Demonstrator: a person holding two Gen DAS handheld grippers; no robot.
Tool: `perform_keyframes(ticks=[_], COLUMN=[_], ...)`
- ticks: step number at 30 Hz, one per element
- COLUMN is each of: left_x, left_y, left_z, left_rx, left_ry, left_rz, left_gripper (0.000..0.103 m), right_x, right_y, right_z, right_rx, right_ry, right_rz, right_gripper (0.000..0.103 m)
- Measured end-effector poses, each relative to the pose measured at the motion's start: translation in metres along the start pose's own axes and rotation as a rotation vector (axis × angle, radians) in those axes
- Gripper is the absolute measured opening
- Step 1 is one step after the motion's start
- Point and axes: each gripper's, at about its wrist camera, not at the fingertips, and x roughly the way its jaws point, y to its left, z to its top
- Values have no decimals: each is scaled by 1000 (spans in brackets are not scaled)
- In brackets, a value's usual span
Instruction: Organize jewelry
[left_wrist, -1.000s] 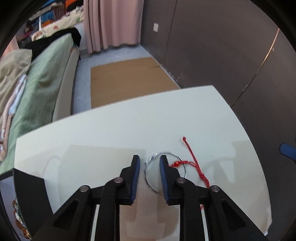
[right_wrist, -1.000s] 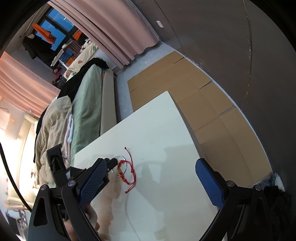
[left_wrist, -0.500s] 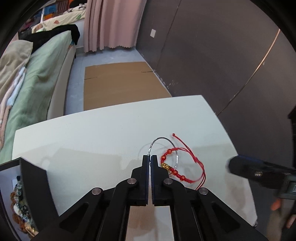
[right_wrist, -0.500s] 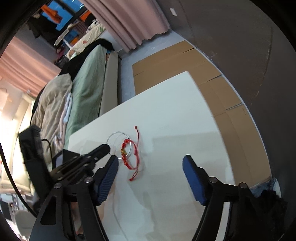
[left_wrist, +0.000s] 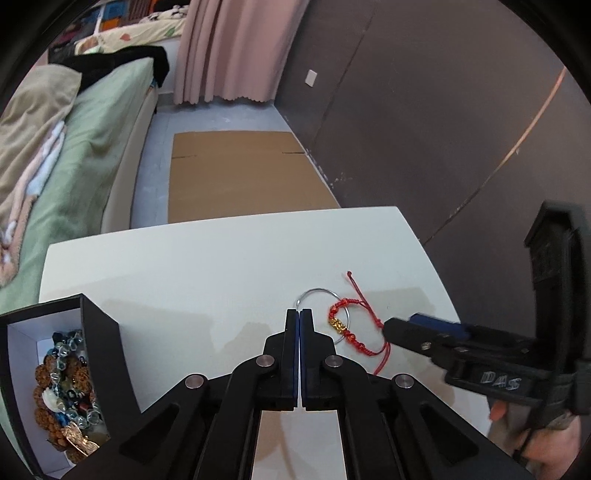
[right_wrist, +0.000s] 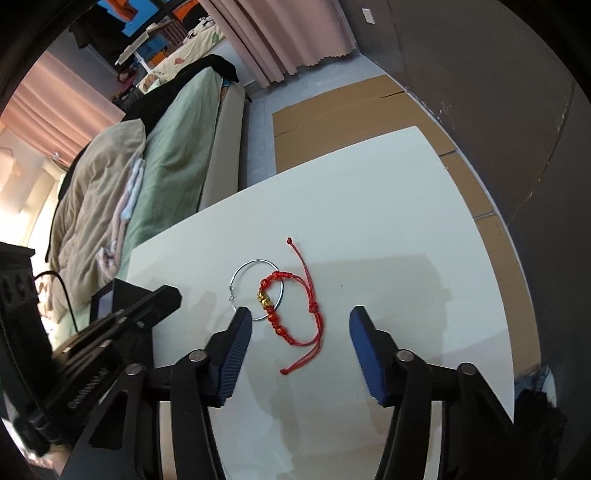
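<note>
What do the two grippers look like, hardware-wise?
Both the left gripper and the right gripper are black plastic linkages with silver pivot pins and ribbed blue pads. The right one's body carries "DAS" lettering; a black cable runs behind the left one.

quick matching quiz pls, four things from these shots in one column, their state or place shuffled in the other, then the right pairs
Things
1. left hand-held gripper
2. right hand-held gripper
3. red cord bracelet
4. black box

States or places
A. holds beaded jewelry
B. jaws shut, nothing between them
C. lies across the silver bangle on the white table
D. jaws apart, astride the bracelet

Pairs: 1-B, 2-D, 3-C, 4-A
</note>
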Motion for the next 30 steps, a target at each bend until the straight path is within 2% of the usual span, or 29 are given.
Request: perform_keyframes(ticks=[3, 5, 8, 9, 10, 11, 12, 16, 20, 22, 30], left_x=[0, 0, 2, 2, 2, 2, 3, 7, 13, 16, 37], left_y=[6, 12, 20, 21, 21, 22, 22, 20, 11, 7, -11], left_z=[5, 7, 10, 11, 11, 12, 12, 12, 11, 10, 3], left_rx=[-25, -53, -87, -90, -91, -93, -97, -97, -76, -56, 11], left_ry=[13, 11, 18, 15, 12, 9, 9, 12, 21, 23, 57], left_rz=[8, -1, -1, 3, 7, 9, 3, -5, -2, 6, 60], left_gripper=[0, 2, 19, 31, 39, 40, 40, 40, 40, 40, 40], right_x=[10, 14, 17, 18, 19, 20, 20, 10, -16, -27, -50], right_y=[1, 2, 7, 8, 8, 8, 8, 3, -5, -9, -24], right_z=[1, 2, 3, 3, 3, 4, 4, 4, 7, 7, 7], right_rx=[-13, -24, -51, -60, -69, -79, -85, -75, -26, -13, 52], right_ry=[20, 22, 24, 25, 25, 24, 24, 16, -35, -57, -111], right_rz=[-26, -48, -72, -79, -89, -109, -118, -67, 51, 83, 142], right_gripper=[39, 30, 27, 25, 19, 11, 8, 7, 7, 7, 7])
